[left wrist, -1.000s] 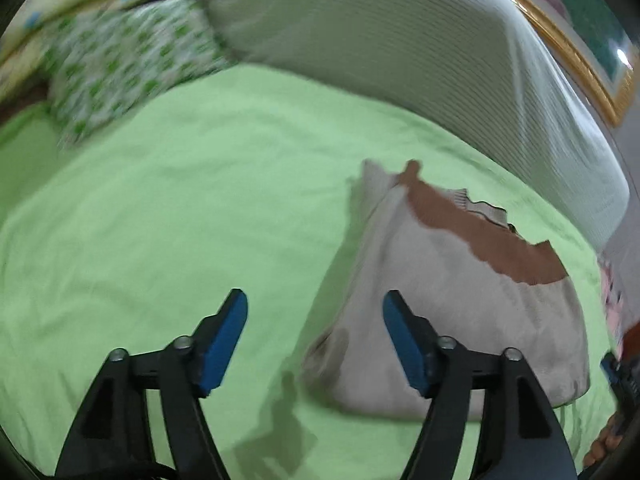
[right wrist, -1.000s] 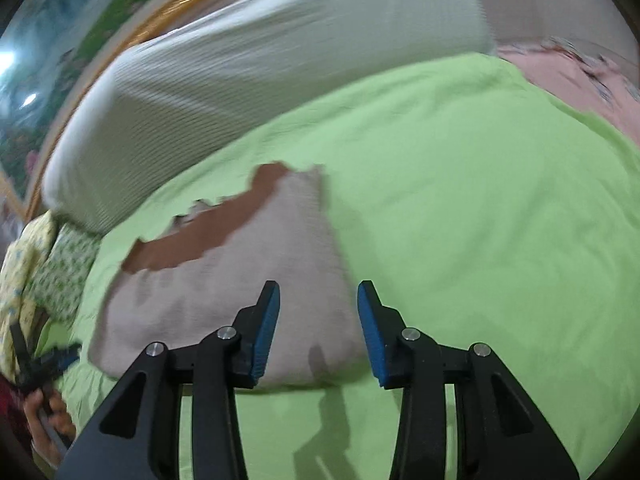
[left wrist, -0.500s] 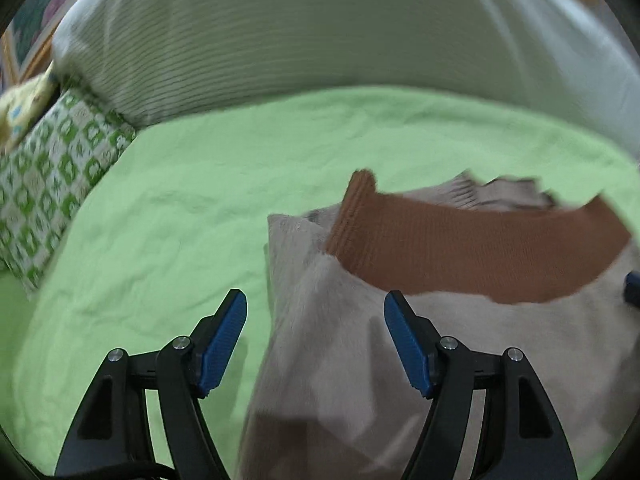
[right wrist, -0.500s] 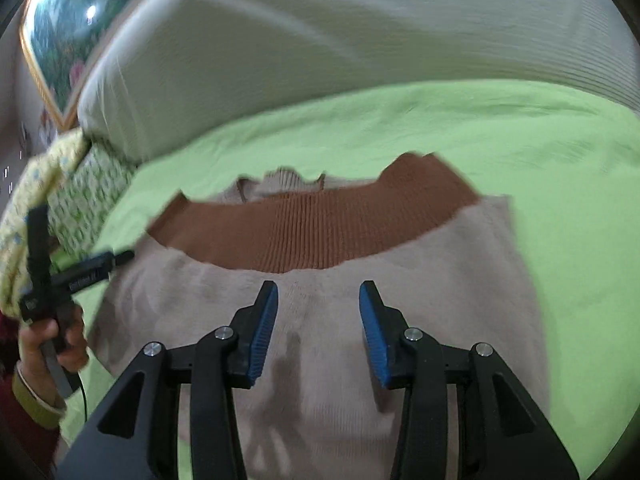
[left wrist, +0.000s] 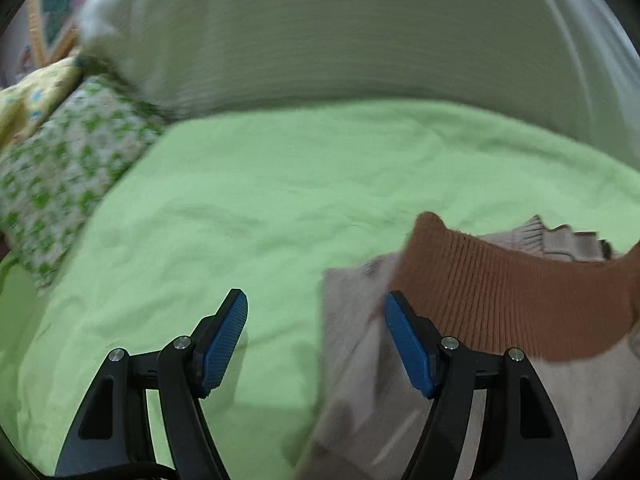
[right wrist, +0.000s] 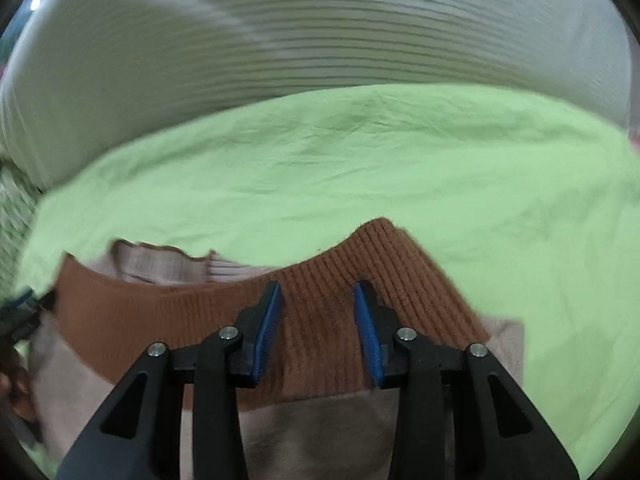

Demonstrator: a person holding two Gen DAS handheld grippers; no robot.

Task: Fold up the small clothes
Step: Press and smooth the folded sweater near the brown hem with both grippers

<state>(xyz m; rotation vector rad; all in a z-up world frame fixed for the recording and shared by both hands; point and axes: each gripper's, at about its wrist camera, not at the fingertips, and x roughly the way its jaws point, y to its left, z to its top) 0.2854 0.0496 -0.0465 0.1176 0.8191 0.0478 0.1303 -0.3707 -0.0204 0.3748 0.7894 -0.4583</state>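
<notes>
Right wrist view: your right claw (right wrist: 316, 320) is closing, pinching nothing yet, over the sweater's (right wrist: 320, 420) brown band (right wrist: 168, 320) on the green bed (right wrist: 360, 168). Left claw (left wrist: 316, 336) is spread. It's soft and floppy; grab the band's corners.

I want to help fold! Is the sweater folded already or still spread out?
Folded at least once: the sweater's brown hem band lies over its frilly collar. Whether folding is finished, cannot tell.
</notes>
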